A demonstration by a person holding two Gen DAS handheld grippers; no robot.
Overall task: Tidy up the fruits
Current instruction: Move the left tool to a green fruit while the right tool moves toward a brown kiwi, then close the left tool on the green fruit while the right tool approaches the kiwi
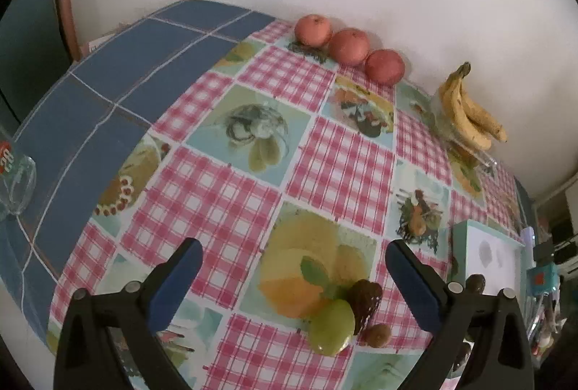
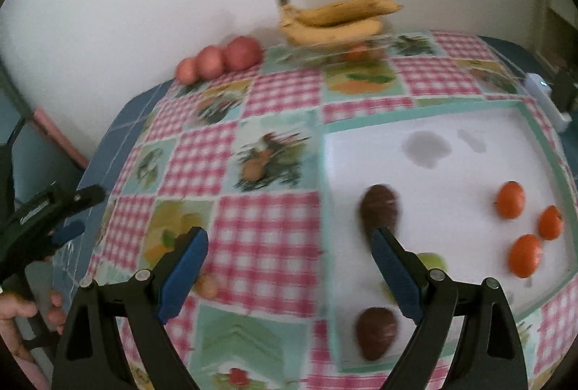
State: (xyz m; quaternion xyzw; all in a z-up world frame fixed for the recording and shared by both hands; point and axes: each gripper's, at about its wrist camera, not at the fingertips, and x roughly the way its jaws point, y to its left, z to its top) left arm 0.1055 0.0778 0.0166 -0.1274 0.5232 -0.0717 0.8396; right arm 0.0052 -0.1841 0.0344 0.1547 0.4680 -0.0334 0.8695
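While both jaws gape empty, only right view shows tray (image 2: 534, 122) oranges (image 2: 510, 199), left view green fruit (image 1: 331, 325).

Both wrist views look down along their fingers, sharing the checkered tablecloth (image 1: 339, 169), bananas (image 2: 336, 18).

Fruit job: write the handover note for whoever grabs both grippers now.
Left gripper: open, empty, above the green fruit, dark fruit and small brown fruit on the tablecloth.
Right gripper: open, empty, over the tray's left edge.
Done: tray holds three tangerines, two dark fruits, one green fruit.
By the wall: three apples, bananas.
Left, probably: the cluster under the left gripper.
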